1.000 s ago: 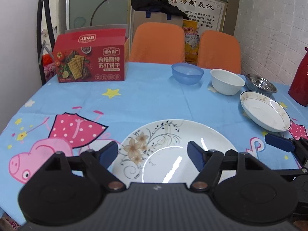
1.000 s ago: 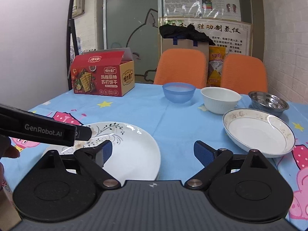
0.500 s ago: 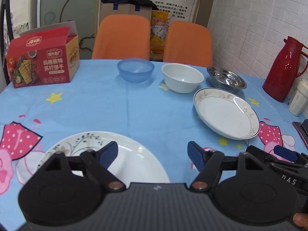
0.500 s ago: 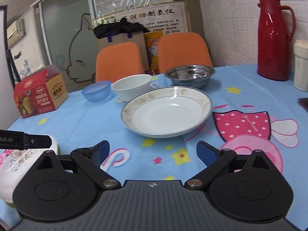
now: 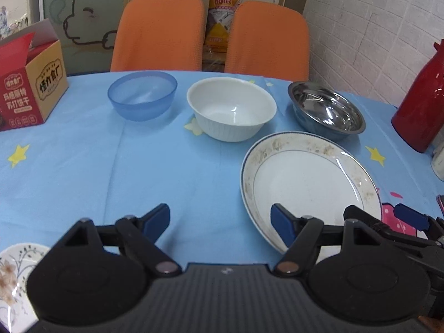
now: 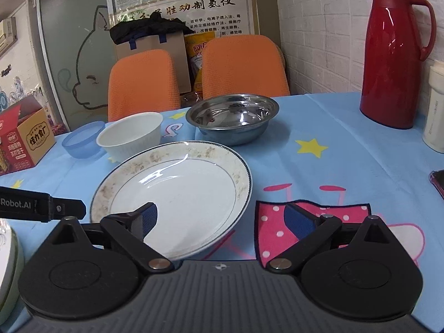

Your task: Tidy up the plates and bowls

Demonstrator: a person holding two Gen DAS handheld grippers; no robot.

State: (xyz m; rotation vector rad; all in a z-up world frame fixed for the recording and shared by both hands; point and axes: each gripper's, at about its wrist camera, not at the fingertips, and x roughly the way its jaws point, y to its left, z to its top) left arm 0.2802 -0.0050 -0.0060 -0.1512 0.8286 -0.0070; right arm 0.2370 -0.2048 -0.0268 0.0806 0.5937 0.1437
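A gold-rimmed white plate (image 5: pixel 310 183) lies on the blue tablecloth, also in the right wrist view (image 6: pixel 177 191). Behind it stand a blue bowl (image 5: pixel 143 94), a white bowl (image 5: pixel 231 108) and a steel bowl (image 5: pixel 326 109); all three show in the right wrist view too, blue bowl (image 6: pixel 82 138), white bowl (image 6: pixel 130 137), steel bowl (image 6: pixel 233 116). A flowered plate (image 5: pixel 14 272) lies at the near left. My left gripper (image 5: pixel 220 222) is open and empty, its right finger over the plate's near-left rim. My right gripper (image 6: pixel 222 219) is open and empty, straddling the plate's near-right rim.
A red cracker box (image 5: pixel 27 86) stands at the far left. A red thermos (image 6: pixel 394 52) and a white cup (image 6: pixel 435 108) stand at the right, with a phone (image 6: pixel 438 180) near the edge. Two orange chairs (image 5: pixel 211 36) stand behind the table.
Both grippers have swung right, from the flowered plate to the gold-rimmed plate, and moved closer to it. Both stay open.
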